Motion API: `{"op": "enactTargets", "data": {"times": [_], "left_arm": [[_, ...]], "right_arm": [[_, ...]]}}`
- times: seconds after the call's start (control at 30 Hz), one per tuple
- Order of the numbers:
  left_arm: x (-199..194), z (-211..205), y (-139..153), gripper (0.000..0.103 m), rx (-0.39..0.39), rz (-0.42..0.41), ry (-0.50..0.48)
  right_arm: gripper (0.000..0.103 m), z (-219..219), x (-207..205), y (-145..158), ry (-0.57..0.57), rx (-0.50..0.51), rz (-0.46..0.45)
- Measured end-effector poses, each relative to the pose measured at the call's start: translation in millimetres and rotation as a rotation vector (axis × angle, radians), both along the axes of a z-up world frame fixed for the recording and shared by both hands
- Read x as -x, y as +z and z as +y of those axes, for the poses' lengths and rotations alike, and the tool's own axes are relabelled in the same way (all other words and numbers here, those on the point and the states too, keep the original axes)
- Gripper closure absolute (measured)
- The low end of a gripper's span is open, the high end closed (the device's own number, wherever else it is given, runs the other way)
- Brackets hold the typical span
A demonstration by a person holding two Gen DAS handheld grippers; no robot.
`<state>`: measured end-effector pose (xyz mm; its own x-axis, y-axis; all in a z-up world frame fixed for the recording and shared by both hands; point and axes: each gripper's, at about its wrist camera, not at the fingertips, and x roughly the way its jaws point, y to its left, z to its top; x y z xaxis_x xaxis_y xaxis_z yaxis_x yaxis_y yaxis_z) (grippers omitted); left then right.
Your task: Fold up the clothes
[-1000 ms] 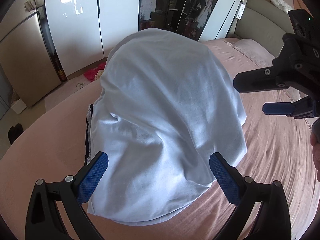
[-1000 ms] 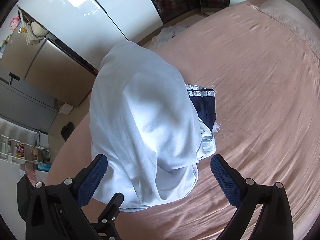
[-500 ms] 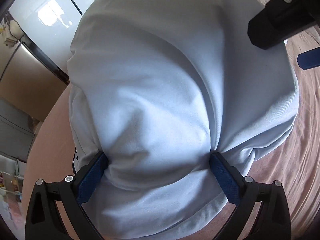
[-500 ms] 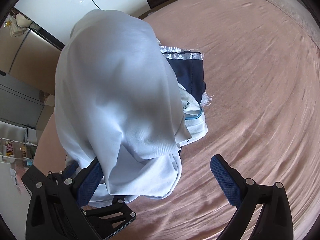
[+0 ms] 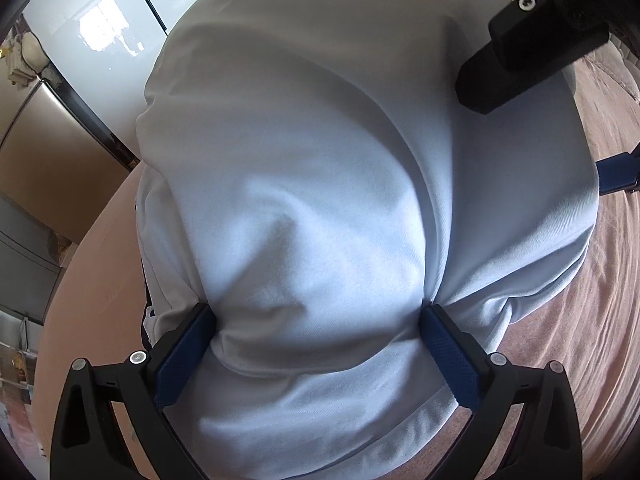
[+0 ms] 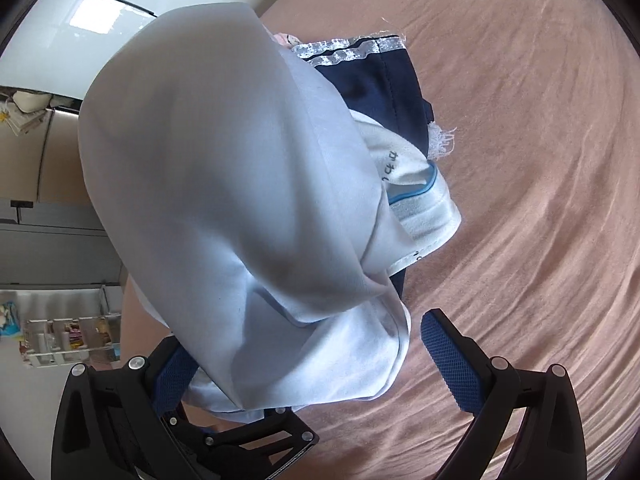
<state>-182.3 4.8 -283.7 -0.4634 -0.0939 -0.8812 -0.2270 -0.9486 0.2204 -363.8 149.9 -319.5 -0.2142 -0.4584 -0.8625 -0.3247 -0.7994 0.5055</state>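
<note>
Left wrist view: the left gripper point(image 5: 318, 344) is straddling a bulge of the pale blue shirt point(image 5: 328, 184) lying on the pink bed point(image 5: 580, 320) — jaws wide, both pads touching cloth.

Right wrist view: the right gripper point(image 6: 304, 364) is sitting at the shirt's point(image 6: 224, 184) near edge, jaws wide; a navy garment point(image 6: 380, 80) is lying beneath.

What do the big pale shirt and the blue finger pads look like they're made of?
Pale blue shirt: soft matte knit, probably cotton jersey; fine ribbed weave and soft rounded folds show. Left gripper pads: likely rubber or textured plastic; dimpled grid surface, matte blue.
</note>
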Motion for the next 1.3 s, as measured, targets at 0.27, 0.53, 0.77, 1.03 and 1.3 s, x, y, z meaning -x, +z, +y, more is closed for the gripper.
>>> {"op": "enactTargets", "data": {"times": [0.27, 0.53, 0.77, 1.03, 1.3], "left_arm": [[-8, -5, 13, 0.006, -0.002, 0.003, -0.021], [-16, -12, 34, 0.042, -0.035, 0.025, 0.032], [-30, -10, 59, 0.076, -0.078, 0.069, 0.051], [-23, -36, 98, 0.087, -0.217, 0.133, 0.029], [29, -24, 106, 0.087, -0.332, 0.165, 0.031]], "right_arm": [[0.006, 0, -3, -19, -0.132, 0.115, -0.006], [0.029, -17, -1, -18, -0.107, 0.127, 0.016], [0.055, -29, -5, -4, -0.112, 0.129, 0.039], [0.070, -44, -16, 19, -0.133, 0.184, 0.086], [0.078, -60, -18, 56, -0.128, 0.193, 0.163]]}}
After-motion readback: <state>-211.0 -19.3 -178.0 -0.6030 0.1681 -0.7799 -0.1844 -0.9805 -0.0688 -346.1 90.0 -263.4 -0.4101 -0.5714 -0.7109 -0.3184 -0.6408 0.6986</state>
